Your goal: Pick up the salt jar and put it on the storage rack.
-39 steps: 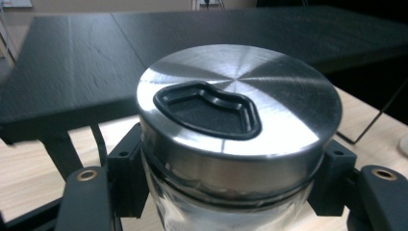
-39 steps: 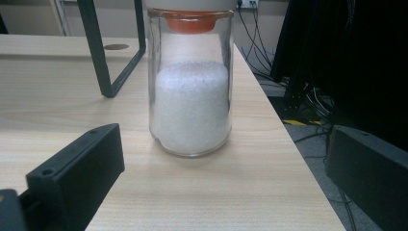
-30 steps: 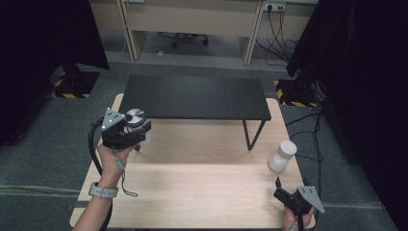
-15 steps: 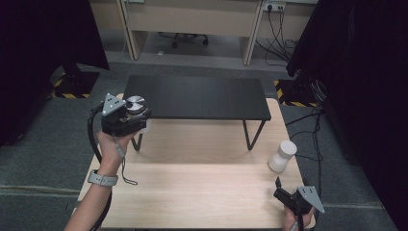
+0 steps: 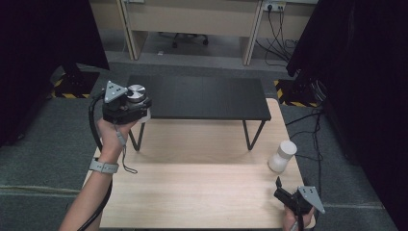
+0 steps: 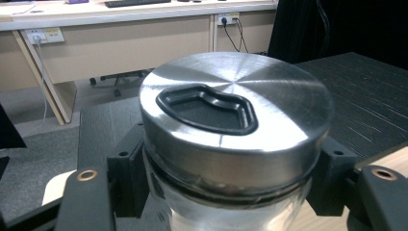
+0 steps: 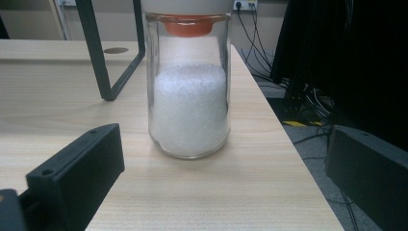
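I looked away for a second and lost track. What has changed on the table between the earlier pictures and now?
The left gripper, shut on the metal-lidded jar, has carried it up and away from the person, from in front of the black shelf to level with its left end. Nothing was taken hold of or let go. The right gripper stayed at the near right corner, jaws open, and the white-filled jar stayed on the wooden table.

High view looks down over the pale wooden table; both gripper views sit close, sharing its right edge.
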